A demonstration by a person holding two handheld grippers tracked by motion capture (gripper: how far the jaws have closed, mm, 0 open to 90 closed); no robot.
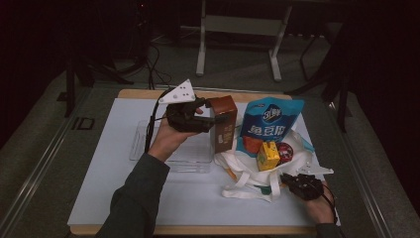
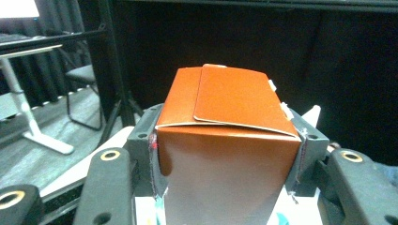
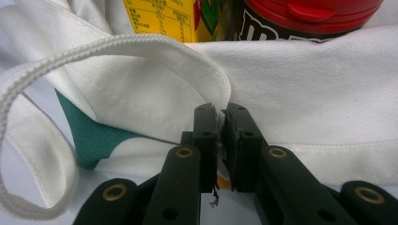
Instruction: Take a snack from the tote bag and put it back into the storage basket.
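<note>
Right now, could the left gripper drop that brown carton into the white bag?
Probably yes: the left gripper holds the brown carton just beside the white bag, whose mouth the right gripper pinches open. The blue pouch crowds it.

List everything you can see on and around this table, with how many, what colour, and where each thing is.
brown carton: one, brown-orange, upright above the table's middle, clamped in the left gripper
snack bag: one, blue, standing in the tote bag's far side
juice box: one, yellow, inside the tote bag
red-lidded can: one, red lid, beside the juice box in the tote bag
tote bag: one, white with a green patch, right of centre on the table
clear tray: one, transparent, left of the tote bag
table: one, white top with wooden edge
left gripper: one, black, holding the carton
right gripper: one, black, pinching the tote bag's rim at the near right
</note>
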